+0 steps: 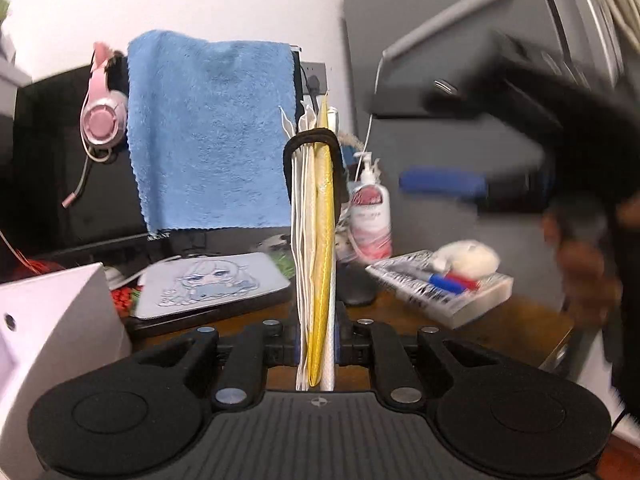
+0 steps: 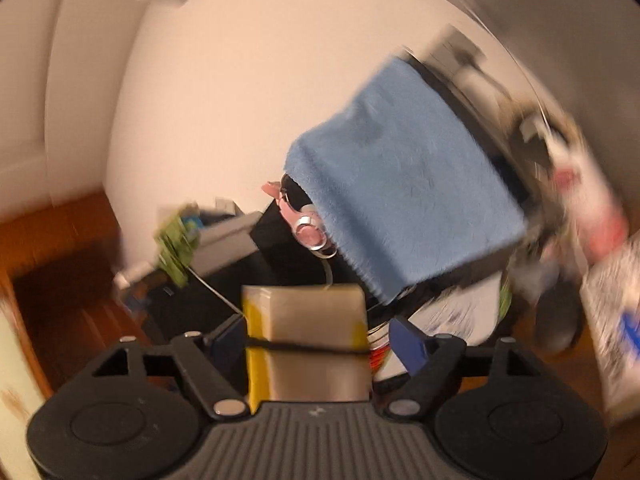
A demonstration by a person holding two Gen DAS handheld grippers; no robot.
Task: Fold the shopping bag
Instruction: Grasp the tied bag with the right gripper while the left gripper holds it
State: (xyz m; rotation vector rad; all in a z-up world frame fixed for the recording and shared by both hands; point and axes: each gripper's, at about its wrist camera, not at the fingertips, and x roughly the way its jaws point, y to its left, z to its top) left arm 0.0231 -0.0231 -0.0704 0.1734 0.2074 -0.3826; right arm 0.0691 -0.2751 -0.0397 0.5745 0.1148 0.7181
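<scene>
- Shopping bag [image 1: 316, 248]: one, folded into a flat white-and-yellow bundle, with a single black elastic band [image 1: 334, 160] looped around its upper part.
- In the left wrist view the bundle stands on edge, its long axis upright, rising from between the fingers of the left gripper [image 1: 318, 346] toward the top of the picture; only its thin edge faces the camera.
- That gripper's two jaws are drawn narrow and clamp the bundle's lower end, so the bag is held in the air above the wooden desk [image 1: 500, 328], not resting on it.
- In the right wrist view the same bag [image 2: 308, 344] shows its broad face, tan in the middle with yellow at both sides, the band crossing it level.
- Right gripper [image 2: 316, 340]: its two blue-tipped fingers [image 2: 408, 346] stand wide, one on each side of the bag; this blurred view does not show whether the pads touch it.
- One hand [image 1: 584, 276] of the person appears at the right edge of the left view, blurred.
- Behind the bag: one blue towel [image 1: 212, 132] draped over a dark monitor, one pink headset [image 1: 102, 120] hanging to its left, one pump bottle [image 1: 370, 208] toward the desk's back edge.
- On the desk: one pale case printed with a cartoon figure [image 1: 212, 284] left of the bag, and one tray [image 1: 444, 292] of markers to its right.
</scene>
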